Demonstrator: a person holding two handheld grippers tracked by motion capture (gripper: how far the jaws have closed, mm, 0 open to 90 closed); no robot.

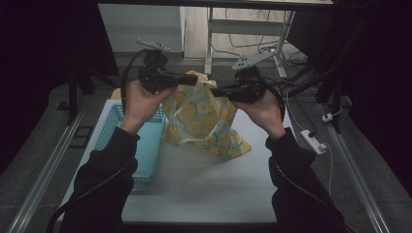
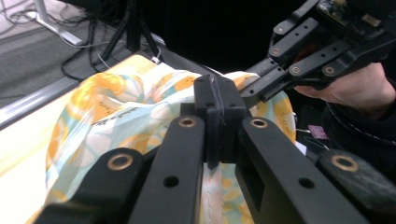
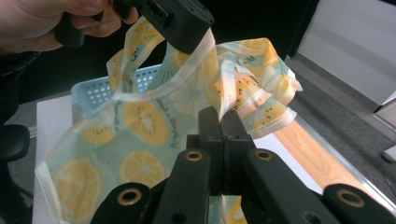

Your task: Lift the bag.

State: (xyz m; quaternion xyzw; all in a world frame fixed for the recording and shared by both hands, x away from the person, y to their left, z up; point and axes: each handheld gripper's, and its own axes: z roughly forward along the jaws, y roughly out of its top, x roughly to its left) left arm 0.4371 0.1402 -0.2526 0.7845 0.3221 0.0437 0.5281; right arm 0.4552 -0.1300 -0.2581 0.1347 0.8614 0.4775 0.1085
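A thin plastic bag (image 1: 204, 121) printed with yellow lemon slices on pale green hangs above the white table (image 1: 194, 194), its lower corner resting on the tabletop. My left gripper (image 1: 193, 79) is shut on the bag's top edge from the left. My right gripper (image 1: 214, 91) is shut on the top edge from the right, close beside it. In the left gripper view the bag (image 2: 116, 112) spreads behind the closed jaws, with film pinched at the tips (image 2: 215, 93). The right gripper view has the bag (image 3: 140, 121) draped past its shut tips (image 3: 222, 122), and the other gripper (image 3: 180, 21) clamps it above.
A light blue perforated basket (image 1: 145, 145) lies on the table's left part, just left of the bag. A white power strip (image 1: 313, 141) and cables lie on the floor to the right. A desk frame (image 1: 243, 29) stands beyond the table.
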